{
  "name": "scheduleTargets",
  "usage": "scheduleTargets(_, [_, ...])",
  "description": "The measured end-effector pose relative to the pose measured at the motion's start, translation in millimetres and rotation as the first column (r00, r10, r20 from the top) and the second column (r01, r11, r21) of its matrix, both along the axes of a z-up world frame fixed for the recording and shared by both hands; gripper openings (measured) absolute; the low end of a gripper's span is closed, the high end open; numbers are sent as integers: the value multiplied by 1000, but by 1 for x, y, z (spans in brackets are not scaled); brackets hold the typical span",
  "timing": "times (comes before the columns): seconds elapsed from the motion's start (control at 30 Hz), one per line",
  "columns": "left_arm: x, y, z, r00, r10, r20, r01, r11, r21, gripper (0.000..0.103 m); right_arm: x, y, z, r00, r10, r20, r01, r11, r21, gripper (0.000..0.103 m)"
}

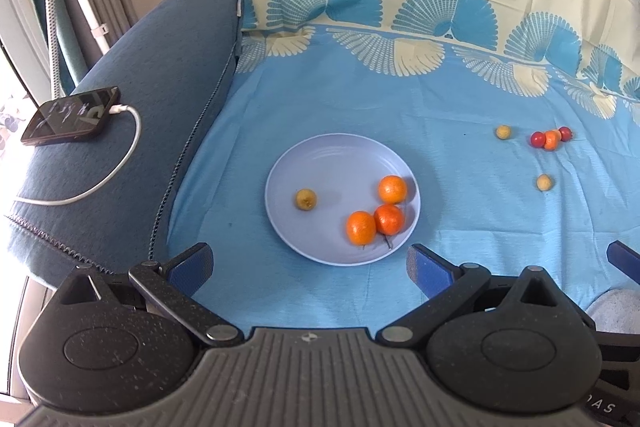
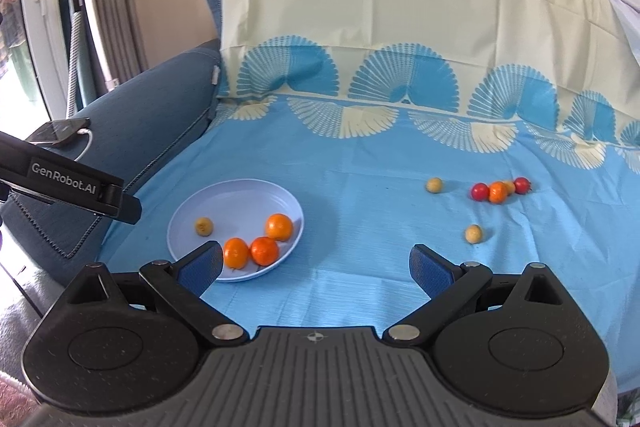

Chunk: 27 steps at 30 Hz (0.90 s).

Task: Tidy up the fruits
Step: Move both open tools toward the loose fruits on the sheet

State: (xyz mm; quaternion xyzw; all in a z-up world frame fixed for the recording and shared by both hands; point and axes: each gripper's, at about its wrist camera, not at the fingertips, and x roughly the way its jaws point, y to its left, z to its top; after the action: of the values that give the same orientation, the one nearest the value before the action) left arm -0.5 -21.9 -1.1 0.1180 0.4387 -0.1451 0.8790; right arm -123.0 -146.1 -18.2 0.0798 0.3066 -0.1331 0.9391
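1. Landmark: the plate (image 1: 344, 155), pale lilac, sitting on a blue patterned sheet (image 1: 460, 211) over a sofa seat.
2. In the plate: three oranges (image 1: 393, 189) toward its right side, two of them touching, and one small yellow fruit (image 1: 306, 199) on its left side.
3. Loose fruit, all well right of the plate on the sheet: a lone yellow fruit (image 2: 434, 185), a tight cluster of two red fruits, a small orange and what looks like another yellow one (image 2: 498, 191), and a yellow fruit nearest the camera (image 2: 473, 234).
4. Left gripper (image 1: 311, 263): fingers spread wide, empty, aimed straight at the plate.
5. Right gripper (image 2: 316, 263): fingers spread wide, empty, centred on bare sheet just right of the plate.
6. Key relation: the near yellow fruit lies ahead and right of the right gripper, just past its right finger. The right hand looks the nearer one; the left would have to cross over the plate.
7. Judgement: likely next pick is that fruit. It is round, so no long axis to align; it may roll on the soft sheet.
8. Phone (image 1: 72, 121) on charge sits on the armrest left of the plate, clear of the work.
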Motion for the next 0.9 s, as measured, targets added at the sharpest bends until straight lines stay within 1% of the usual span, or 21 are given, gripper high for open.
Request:
scheduleTargets(0.33, [11, -38, -3, 999, -43, -14, 43, 999, 4, 103, 0, -33, -11, 996, -87, -12, 87, 996, 13, 99])
scheduleTargets(0.63, [23, -82, -10, 996, -86, -12, 86, 996, 28, 103, -1, -72, -25, 983, -181, -21, 181, 983, 17, 99])
scheduleTargets(0.77, [29, -108, -18, 992, -122, -16, 123, 991, 48, 103, -3, -96, -34, 970, -241, -23, 242, 970, 11, 99])
scheduleTargets(0.9, [38, -147, -29, 984, -177, -23, 178, 982, 69, 103, -5, -136, -47, 940, -341, -18, 341, 940, -11, 99])
